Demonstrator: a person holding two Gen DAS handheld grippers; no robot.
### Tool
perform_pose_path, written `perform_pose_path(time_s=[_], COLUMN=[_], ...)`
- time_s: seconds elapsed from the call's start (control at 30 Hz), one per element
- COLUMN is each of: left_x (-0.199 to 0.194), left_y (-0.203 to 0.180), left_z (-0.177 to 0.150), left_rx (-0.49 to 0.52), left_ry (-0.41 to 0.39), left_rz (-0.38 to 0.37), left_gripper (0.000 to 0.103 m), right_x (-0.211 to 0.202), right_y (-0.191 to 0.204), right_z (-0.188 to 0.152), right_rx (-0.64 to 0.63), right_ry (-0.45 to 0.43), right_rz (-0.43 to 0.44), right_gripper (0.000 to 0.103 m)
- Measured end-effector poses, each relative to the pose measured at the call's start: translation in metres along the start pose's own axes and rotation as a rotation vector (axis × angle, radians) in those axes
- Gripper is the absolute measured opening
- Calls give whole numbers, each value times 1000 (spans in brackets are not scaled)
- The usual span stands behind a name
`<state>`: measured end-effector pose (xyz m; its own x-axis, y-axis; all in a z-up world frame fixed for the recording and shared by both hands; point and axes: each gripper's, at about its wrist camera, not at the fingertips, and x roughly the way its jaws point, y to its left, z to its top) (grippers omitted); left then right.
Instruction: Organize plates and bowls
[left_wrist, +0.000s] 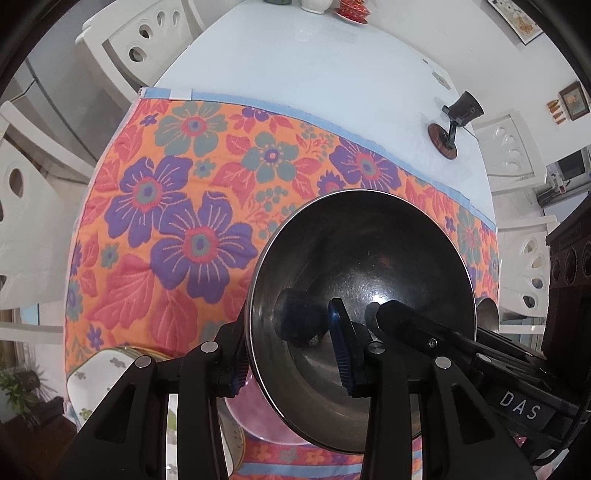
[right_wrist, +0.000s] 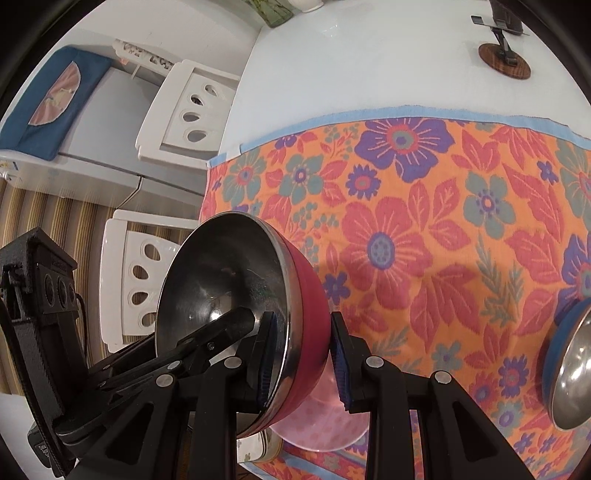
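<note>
We count two steel bowls: the red bowl, lifted and held, and a blue bowl at the right edge of the right wrist view, lying on the cloth. There is one pink plate low in that frame, under the red bowl, and one white patterned dish at the lower left of the left wrist view (its shape is cut off by the fingers). The right gripper is clenched on the red bowl's rim, one pad inside and one against the red outer wall. The left gripper grips the same bowl at another part of the rim, one finger inside the steel hollow and one outside. The red bowl hangs above the cloth, tilted steeply on edge, its mouth facing left in the right wrist view and toward the camera in the left wrist view, where it fills the lower centre. We also see white chairs, three in each view, around the table.
</note>
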<state>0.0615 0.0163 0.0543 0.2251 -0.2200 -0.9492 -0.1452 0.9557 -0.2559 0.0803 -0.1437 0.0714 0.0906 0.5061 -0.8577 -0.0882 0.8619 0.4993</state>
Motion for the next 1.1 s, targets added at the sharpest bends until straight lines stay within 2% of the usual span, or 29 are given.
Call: perform_pose_path(time_s=[1.1], left_x=[16], left_y=[16], left_z=[-51], left_rx=[6], left_ry=[34], left_rz=[14], left_gripper=[35], right_x=[20], right_y=[-2], right_z=[-49], right_rx=[1], right_ry=[37], right_rz=[-29], right_gripper=[28])
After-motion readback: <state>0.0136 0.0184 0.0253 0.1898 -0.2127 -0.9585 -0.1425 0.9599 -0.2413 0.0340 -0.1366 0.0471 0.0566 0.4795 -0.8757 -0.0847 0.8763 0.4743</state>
